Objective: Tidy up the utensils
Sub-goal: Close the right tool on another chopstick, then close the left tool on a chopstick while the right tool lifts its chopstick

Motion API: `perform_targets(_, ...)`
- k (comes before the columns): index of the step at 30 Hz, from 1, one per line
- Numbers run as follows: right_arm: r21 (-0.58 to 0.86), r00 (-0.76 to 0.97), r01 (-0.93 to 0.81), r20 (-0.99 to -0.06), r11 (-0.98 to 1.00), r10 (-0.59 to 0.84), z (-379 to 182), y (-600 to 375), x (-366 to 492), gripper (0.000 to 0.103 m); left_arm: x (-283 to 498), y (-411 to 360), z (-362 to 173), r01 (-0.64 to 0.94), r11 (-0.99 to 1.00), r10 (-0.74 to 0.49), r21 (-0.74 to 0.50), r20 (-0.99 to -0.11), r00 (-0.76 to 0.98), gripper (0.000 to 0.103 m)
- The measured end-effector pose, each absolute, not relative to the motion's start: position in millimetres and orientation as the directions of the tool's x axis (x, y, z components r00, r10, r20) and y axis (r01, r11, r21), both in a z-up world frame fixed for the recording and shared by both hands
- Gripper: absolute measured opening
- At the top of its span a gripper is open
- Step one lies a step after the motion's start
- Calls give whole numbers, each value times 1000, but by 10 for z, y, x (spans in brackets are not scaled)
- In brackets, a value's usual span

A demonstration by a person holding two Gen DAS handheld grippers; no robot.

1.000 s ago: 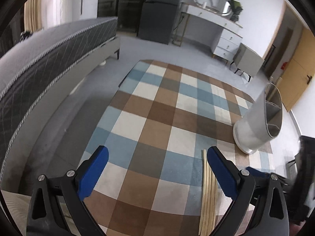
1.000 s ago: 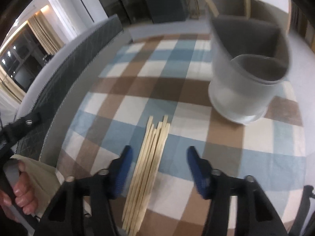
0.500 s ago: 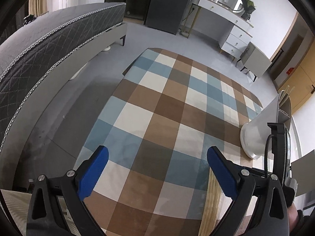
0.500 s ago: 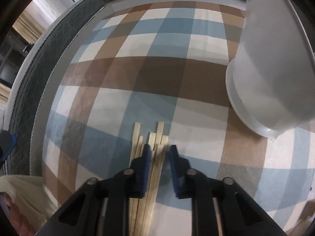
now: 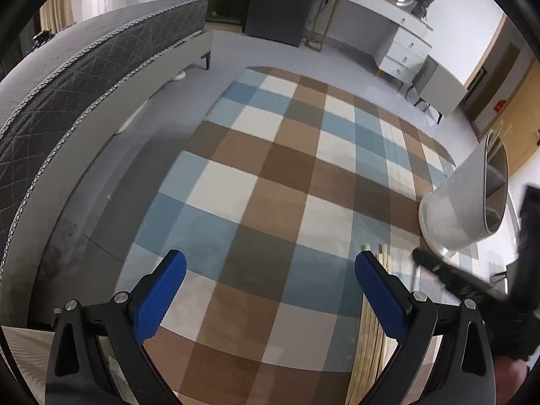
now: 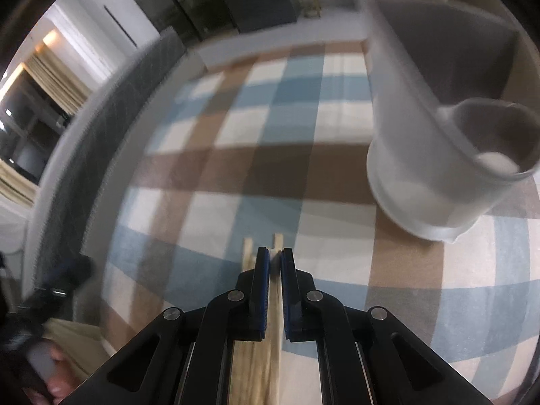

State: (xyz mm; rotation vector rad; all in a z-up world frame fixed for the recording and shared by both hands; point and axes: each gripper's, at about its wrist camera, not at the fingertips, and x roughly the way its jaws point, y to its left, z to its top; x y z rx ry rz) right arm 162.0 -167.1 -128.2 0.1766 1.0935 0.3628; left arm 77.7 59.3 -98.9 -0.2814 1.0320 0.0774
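Pale wooden chopsticks (image 6: 275, 300) lie in a bundle on the checked cloth. My right gripper (image 6: 275, 256) is shut on one chopstick near its far end; others (image 6: 248, 249) lie just left of it. The bundle also shows in the left wrist view (image 5: 368, 341), behind my right finger. A white divided utensil holder (image 6: 422, 182) stands to the right of the chopsticks; it also shows in the left wrist view (image 5: 462, 209). My left gripper (image 5: 270, 280) is open and empty above the cloth, left of the chopsticks.
The blue, brown and cream checked cloth (image 5: 287, 182) covers the table. A grey quilted bed (image 5: 84, 67) runs along the left. A white desk with drawers (image 5: 398, 44) and a dark cabinet (image 5: 283, 3) stand at the back.
My right gripper lowered onto the chopstick bundle and closed from wide open to shut on a chopstick. My left gripper stayed open while its view shifted a little.
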Motion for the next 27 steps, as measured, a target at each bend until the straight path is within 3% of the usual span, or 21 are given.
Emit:
perform_targets(7,377,585,-221,-687,900,431,-943,-1995,1359,6,874,224,-1265,-74,983,-124,-167,-909,397,98)
perform_targets(16,484,686,-168,-568,859,455,-846,-2370,1298,6,1149,-20,-1414,-68,982,-144,-175,-933,330,97)
perform_targets(19,499,696,-164,-552,851,458,-842,-2434,1308,6,1263,-143,-1440,-39,989,-122,-142,-939,322,89)
perform_targets(27,530,728,-171,-500,830,469,-739,-2667,1288,6,1505,-229,-1574,-48,992,-100,-117,-960,262,58)
